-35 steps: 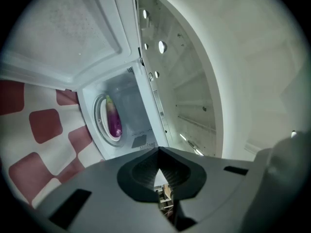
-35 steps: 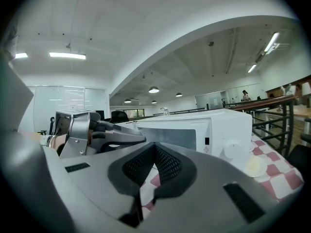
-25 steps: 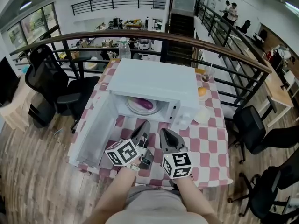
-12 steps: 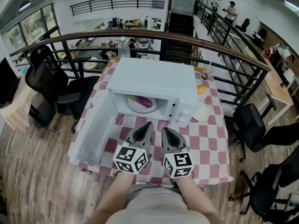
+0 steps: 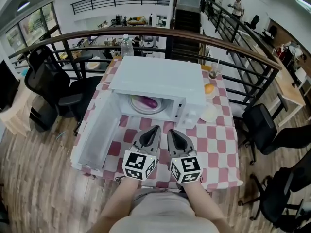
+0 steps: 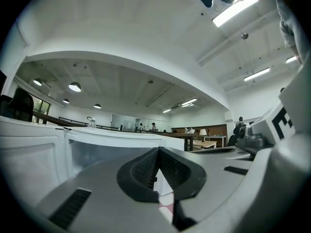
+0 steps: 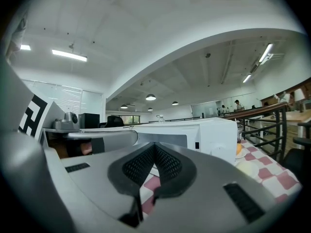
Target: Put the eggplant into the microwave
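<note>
Eggplant (image 5: 148, 101) lies inside microwave (image 5: 160, 79), prob light w/ slick skin, best nipped mid-body; left gripper (image 5: 154, 129) & right gripper (image 5: 171, 132), in front of microwave, jaws together, empty.

Microwave (image 5: 160, 79) white; eggplant (image 5: 147, 101) purple, ahead of grey left claw (image 5: 155, 128). Worktop cloth (image 5: 214, 144) beneath claw: red-and-white checks.

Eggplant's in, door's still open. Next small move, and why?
Probably move the left gripper to the open door and push it shut: the eggplant already lies on the plate inside the microwave, and that gripper is shut, empty and nearest the door.
</note>
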Motion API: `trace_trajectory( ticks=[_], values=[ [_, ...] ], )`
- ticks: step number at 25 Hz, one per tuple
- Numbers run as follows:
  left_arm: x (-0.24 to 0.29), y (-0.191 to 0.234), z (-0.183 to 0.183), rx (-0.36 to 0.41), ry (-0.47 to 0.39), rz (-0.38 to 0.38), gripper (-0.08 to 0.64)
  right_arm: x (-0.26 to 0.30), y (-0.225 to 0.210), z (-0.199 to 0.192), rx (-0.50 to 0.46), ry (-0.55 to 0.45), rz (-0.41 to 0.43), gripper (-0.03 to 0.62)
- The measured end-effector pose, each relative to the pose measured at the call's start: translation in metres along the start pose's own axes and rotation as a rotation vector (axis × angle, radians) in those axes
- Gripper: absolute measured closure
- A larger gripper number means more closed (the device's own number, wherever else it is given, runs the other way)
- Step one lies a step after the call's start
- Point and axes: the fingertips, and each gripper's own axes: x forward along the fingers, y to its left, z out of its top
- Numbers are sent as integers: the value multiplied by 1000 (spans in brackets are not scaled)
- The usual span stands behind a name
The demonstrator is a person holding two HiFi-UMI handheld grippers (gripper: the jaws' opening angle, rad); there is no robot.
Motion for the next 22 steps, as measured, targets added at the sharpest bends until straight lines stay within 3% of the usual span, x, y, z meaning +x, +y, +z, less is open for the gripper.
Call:
trace_trajectory(
  ticks=[22],
  values=[
    [6,3,-3,-13,6,-13,557,8,0,0,13,-14,14,568]
  ],
)
